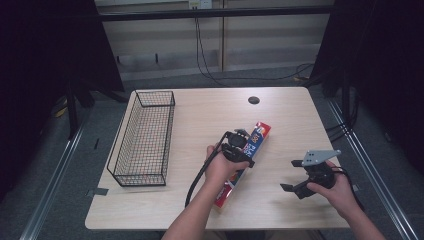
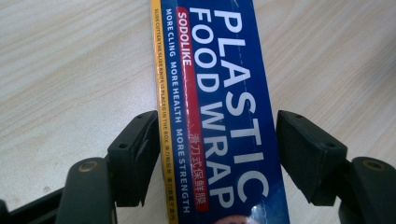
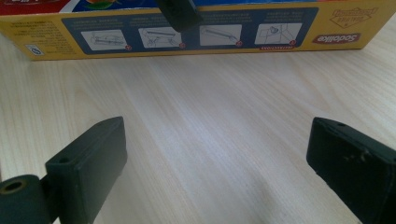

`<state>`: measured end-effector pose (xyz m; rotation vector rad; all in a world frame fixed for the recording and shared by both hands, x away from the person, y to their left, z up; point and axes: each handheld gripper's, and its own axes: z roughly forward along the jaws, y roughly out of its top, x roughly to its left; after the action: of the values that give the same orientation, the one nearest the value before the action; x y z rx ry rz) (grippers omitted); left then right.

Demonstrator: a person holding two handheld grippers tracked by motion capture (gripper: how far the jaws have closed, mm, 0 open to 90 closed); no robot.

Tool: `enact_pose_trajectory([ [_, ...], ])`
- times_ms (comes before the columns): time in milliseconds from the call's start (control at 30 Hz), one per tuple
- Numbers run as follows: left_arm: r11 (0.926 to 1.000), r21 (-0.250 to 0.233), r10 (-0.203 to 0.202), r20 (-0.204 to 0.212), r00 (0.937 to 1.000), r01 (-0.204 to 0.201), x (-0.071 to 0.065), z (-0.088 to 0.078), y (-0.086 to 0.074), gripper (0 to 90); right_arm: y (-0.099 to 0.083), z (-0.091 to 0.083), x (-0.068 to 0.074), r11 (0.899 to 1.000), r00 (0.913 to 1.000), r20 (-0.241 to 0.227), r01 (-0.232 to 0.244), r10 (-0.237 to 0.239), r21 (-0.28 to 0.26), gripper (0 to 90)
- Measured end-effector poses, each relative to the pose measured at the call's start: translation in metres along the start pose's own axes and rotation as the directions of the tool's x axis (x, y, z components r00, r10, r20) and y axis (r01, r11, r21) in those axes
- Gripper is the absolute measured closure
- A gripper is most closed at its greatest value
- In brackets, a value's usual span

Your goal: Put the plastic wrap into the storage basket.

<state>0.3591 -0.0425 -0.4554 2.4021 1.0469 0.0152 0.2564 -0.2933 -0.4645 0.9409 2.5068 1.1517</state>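
Two tongs: left tongs [image 2: 217, 154] straddle one plastic wrap box [image 2: 219, 107], jaws apart; right tongs [image 3: 217, 168] gape over bare worktop [image 3: 210, 116]. One wire basket [image 1: 142, 137].

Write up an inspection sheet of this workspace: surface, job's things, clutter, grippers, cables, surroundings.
Surface: light wooden table, with a dark round spot near the far edge.
Job's things: plastic food wrap box lying flat; empty wire basket at the left.
Clutter: nothing seen.
Grippers: left gripper open, jaws either side of the box, a gap showing at one jaw; right gripper open over bare table.
Cables: black cable trails from the left gripper.
Surroundings: grey floor, more cables by the back wall.
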Motion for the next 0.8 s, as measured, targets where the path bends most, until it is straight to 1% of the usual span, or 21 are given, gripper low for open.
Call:
enact_pose_trajectory([
  [33, 0.9999, 0.01, 0.007, -0.002, 1.0, -0.007, 0.0009, 0.0, 0.0001, 32.4, 0.0001, -0.0001, 0.0002, 1.0, 1.0, -0.001, -0.002, 0.002, -0.001, 5.0],
  [67, 1.0, 0.008, -0.005, -0.003, 1.0, 0.005, 0.0009, 0.0006, 0.0, 32.7, 0.0002, 0.0, 0.0003, 1.0, 1.0, -0.002, -0.002, 0.002, 0.0, 5.0],
  [100, 0.9999, 0.008, -0.008, -0.008, 0.9999, 0.009, 0.0006, 0.001, 0.0002, 33.5, 0.0003, 0.0, 0.0004, 1.0, 1.0, -0.002, 0.0, 0.0, 0.0, 5.0],
  [133, 0.9999, 0.017, 0.0, -0.013, 0.9999, 0.0, 0.001, 0.0013, 0.0003, 34.3, 0.0004, 0.0, 0.0007, 1.0, 1.0, -0.002, -0.003, 0.003, -0.001, 5.0],
  [167, 0.9997, 0.023, 0.0, -0.013, 0.9999, 0.001, 0.001, 0.0016, 0.0005, 34.3, 0.0006, -0.0001, 0.0007, 1.0, 1.0, -0.003, -0.004, 0.004, -0.002, 5.1],
  [200, 0.9997, 0.019, -0.013, -0.015, 0.9998, 0.013, -0.0002, 0.0028, 0.0005, 33.9, 0.0007, -0.0002, 0.0006, 1.0, 1.0, -0.004, -0.004, 0.004, -0.002, 5.1],
  [233, 0.9996, 0.028, 0.003, -0.018, 0.9998, -0.003, 0.0001, 0.0036, 0.0008, 34.2, 0.0009, -0.0003, 0.0009, 1.0, 1.0, -0.005, -0.007, 0.007, -0.002, 5.1],
  [367, 0.9994, 0.035, 0.005, -0.028, 0.9996, -0.004, -0.0003, 0.0068, 0.0012, 34.6, 0.0012, -0.0001, 0.0011, 1.0, 1.0, -0.006, 0.001, -0.001, -0.001, 5.1],
  [400, 0.9995, 0.028, -0.015, -0.028, 0.9995, 0.016, -0.0013, 0.0078, 0.0011, 34.5, 0.0011, 0.0001, 0.0011, 1.0, 1.0, -0.005, 0.001, -0.001, -0.003, 5.1],
  [433, 0.9995, 0.028, -0.015, -0.028, 0.9995, 0.016, -0.0013, 0.0078, 0.0011, 34.4, 0.0011, 0.0001, 0.0011, 1.0, 1.0, -0.006, 0.0, 0.0, -0.003, 5.1],
  [467, 0.9992, 0.04, -0.003, -0.03, 0.9995, 0.004, -0.0009, 0.0082, 0.0018, 34.6, 0.0011, 0.0001, 0.0011, 1.0, 1.0, -0.008, 0.002, -0.002, -0.004, 5.1],
  [600, 0.9987, 0.049, -0.008, -0.039, 0.9992, 0.01, -0.0016, 0.0093, 0.0034, 35.2, 0.0013, 0.0006, 0.0015, 1.0, 1.0, -0.008, 0.001, -0.001, -0.002, 5.1],
  [633, 0.9987, 0.047, -0.017, -0.039, 0.9991, 0.019, -0.0025, 0.0098, 0.0037, 35.4, 0.0014, 0.0003, 0.0016, 1.0, 1.0, -0.01, 0.001, -0.001, -0.004, 5.1],
  [700, 0.9983, 0.058, -0.007, -0.042, 0.9991, 0.009, -0.0021, 0.0094, 0.0043, 36.0, 0.0015, -0.0002, 0.0013, 1.0, 1.0, -0.009, 0.0, 0.0, -0.007, 5.1],
  [733, 0.9984, 0.054, -0.013, -0.051, 0.9986, 0.015, -0.003, 0.0094, 0.0048, 36.7, 0.0016, -0.0003, 0.0012, 1.0, 1.0, -0.007, 0.0, 0.0, -0.007, 5.1],
  [767, 0.9967, 0.08, -0.01, -0.077, 0.997, 0.016, -0.0041, 0.0066, 0.0068, 38.2, 0.0016, -0.0004, 0.001, 1.0, 1.0, -0.009, -0.001, 0.001, -0.007, 5.1],
  [800, 0.9953, 0.094, -0.017, -0.099, 0.9949, 0.026, -0.0065, 0.0048, 0.0093, 40.8, 0.0016, -0.0007, 0.0011, 1.0, 1.0, -0.008, -0.003, 0.003, -0.005, 5.1],
])
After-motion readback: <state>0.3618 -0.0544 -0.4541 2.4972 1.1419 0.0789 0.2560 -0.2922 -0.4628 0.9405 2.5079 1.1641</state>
